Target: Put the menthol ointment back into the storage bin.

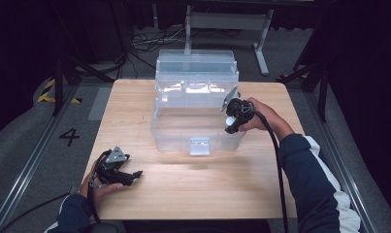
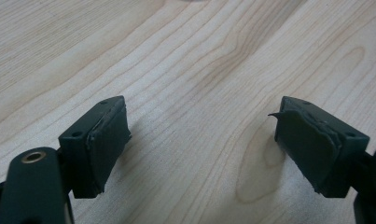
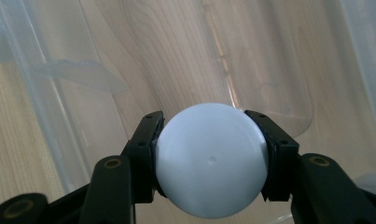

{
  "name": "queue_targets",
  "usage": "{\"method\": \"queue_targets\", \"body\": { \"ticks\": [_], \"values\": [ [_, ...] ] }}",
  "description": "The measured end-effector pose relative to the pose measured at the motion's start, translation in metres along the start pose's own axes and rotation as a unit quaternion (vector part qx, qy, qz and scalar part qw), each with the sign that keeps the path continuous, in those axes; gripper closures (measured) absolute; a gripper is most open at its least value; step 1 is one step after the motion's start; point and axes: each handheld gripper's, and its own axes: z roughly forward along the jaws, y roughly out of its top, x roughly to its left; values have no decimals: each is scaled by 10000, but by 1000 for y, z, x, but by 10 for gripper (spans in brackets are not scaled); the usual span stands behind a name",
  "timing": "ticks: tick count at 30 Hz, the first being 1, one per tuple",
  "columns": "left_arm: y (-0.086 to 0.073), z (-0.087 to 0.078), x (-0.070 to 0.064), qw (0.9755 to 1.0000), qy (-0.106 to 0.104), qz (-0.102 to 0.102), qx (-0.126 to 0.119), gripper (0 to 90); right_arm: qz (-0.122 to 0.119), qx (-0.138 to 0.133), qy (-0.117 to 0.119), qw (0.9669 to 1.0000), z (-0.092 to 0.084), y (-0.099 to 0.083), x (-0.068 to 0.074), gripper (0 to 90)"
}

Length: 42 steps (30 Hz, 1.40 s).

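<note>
Right gripper view — right claw (image 3: 211, 140) grips white ball (image 3: 211, 161) over clear box (image 3: 45, 70).

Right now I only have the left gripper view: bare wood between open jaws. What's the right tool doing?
Observer: The right tool is shut on a white ball, one pad on each side.
Operator: Where is it over the table?
Observer: In the high view it hangs over the right end of a clear plastic box that stands open at mid-table.
Operator: And my left tool?
Observer: The left tool is low over the table near its front left corner, apart from the box.
</note>
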Motion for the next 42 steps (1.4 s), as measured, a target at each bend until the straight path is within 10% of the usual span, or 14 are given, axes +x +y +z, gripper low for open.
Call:
{"method": "queue_targets", "body": {
  "ticks": [42],
  "values": [
    [0, 0, 0, 10000, 2, 1, 0, 177, 102, 335, 182, 9992, 12, -1, -3, 460]
  ]
}}
